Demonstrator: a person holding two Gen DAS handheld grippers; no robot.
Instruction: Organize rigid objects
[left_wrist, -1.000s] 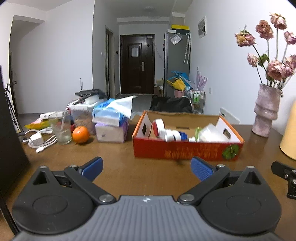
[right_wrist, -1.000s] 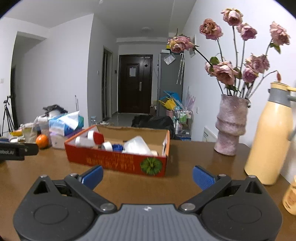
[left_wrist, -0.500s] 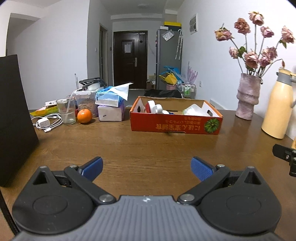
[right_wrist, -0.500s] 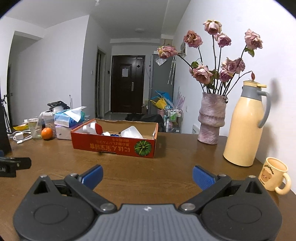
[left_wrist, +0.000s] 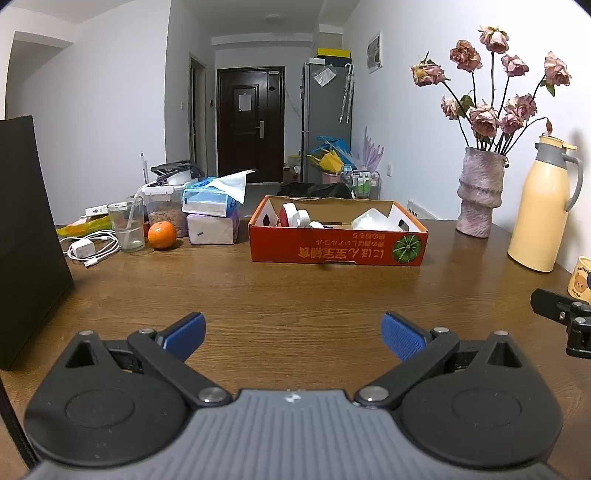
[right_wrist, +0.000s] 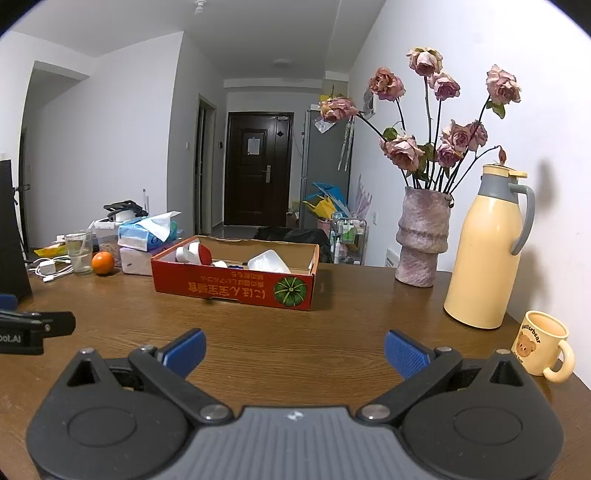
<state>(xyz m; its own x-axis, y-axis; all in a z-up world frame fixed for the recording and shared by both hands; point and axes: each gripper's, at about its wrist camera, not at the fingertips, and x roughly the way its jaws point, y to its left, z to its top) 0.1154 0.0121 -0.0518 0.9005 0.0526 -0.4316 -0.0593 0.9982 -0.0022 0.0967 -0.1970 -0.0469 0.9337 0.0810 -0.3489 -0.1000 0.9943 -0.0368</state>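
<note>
Red cardboard box (left_wrist: 338, 251) of white containers (left_wrist: 373, 220) sits at twelve o'clock on the wooden desk (left_wrist: 295, 291), well apart from both grippers. Left gripper (left_wrist: 293, 334) and right gripper (right_wrist: 294, 350) hold their blue fingers (right_wrist: 186, 350) wide, empty. Vase (right_wrist: 423, 236) at two o'clock.
</note>
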